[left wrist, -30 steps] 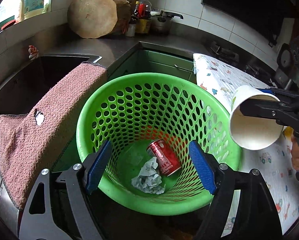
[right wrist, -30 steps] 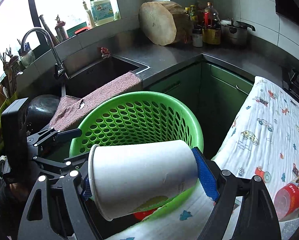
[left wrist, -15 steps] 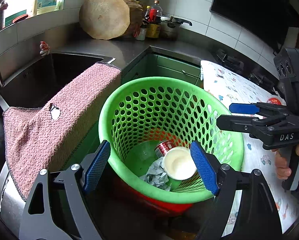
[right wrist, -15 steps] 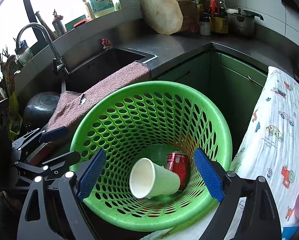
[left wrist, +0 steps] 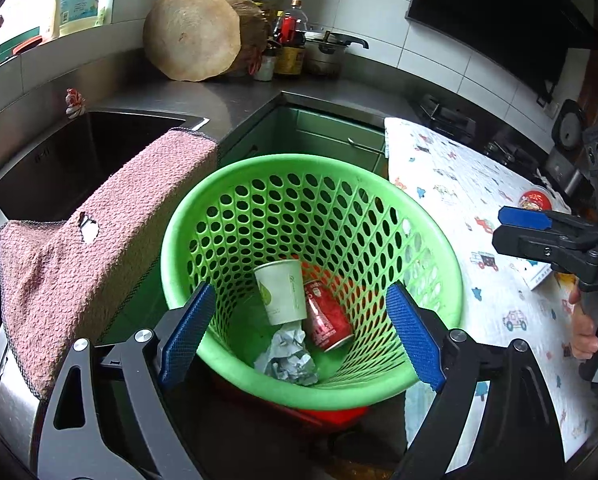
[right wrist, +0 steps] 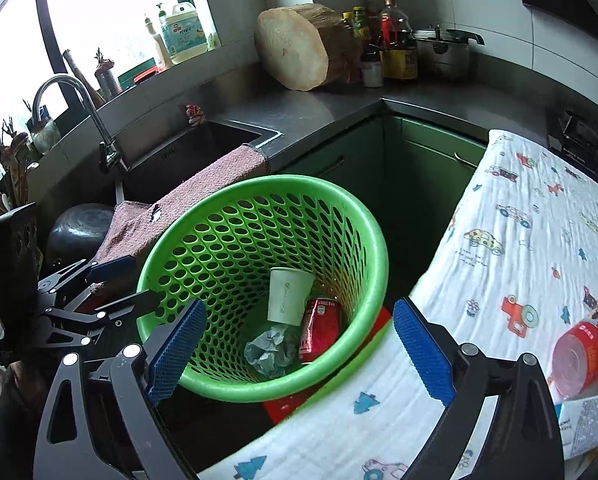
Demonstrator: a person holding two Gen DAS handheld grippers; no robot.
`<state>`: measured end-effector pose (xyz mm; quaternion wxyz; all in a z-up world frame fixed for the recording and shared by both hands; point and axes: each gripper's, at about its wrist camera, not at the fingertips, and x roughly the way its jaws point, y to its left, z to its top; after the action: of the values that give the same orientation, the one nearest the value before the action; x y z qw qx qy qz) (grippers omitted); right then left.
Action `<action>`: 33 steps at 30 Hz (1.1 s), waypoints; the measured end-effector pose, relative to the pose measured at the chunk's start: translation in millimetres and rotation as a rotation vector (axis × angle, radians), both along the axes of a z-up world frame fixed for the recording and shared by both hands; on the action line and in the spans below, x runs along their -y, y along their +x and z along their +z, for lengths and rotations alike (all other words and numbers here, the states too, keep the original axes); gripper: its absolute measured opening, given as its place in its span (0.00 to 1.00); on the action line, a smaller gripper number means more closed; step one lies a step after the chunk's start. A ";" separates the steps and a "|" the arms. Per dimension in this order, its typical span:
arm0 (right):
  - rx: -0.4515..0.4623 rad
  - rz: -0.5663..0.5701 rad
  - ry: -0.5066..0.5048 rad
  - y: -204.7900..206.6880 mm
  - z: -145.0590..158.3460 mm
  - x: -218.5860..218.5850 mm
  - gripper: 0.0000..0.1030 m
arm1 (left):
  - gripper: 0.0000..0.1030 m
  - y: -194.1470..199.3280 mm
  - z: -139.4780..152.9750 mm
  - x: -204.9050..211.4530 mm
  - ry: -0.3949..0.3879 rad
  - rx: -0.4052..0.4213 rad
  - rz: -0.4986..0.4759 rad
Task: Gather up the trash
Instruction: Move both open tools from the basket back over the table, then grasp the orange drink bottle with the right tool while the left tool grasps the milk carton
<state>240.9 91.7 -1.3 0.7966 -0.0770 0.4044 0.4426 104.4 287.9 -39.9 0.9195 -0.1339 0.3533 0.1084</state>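
The left gripper [left wrist: 299, 336] hovers over the near rim of the green basket [left wrist: 235, 184], its two blue pads spread wide with nothing between them. The right gripper [right wrist: 295, 356] is likewise spread and empty, pointing into the same basket from the tablecloth side; in the left wrist view it sits at about 3 o'clock, held level, with the person's fingers [left wrist: 583, 328] wrapped on its handle.

Inside the basket lie three pieces of trash: one white paper cup [left wrist: 281, 296] tipped on its side near the centre, one red can [left wrist: 327, 318] touching the cup at its 4 o'clock, and one crumpled paper wad [left wrist: 289, 356] at the cup's 6 o'clock.

At the basket's 9 o'clock one pink towel [left wrist: 99, 248] drapes over the sink edge. At 3 o'clock a printed cloth [right wrist: 519, 248] carries one more red can [right wrist: 583, 356], lying on its side, well apart from the basket.
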 end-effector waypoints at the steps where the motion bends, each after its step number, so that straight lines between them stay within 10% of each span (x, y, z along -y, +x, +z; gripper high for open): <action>1: 0.005 -0.015 0.001 0.2 1.6 9.7 0.89 | 0.83 2.2 1.2 5.4 0.001 0.001 -0.011; 23: 0.067 -0.443 -0.049 3.5 38.7 274.1 0.89 | 0.86 62.7 17.8 158.2 0.061 0.002 -0.323; 33: -0.048 -0.591 -0.072 17.6 42.4 355.0 0.90 | 0.88 91.4 33.9 213.3 0.106 0.024 -0.434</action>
<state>258.5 -263.2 41.1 0.8780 0.0265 0.4433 0.1787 195.8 74.6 -6.1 0.9311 -0.0073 0.3569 -0.0751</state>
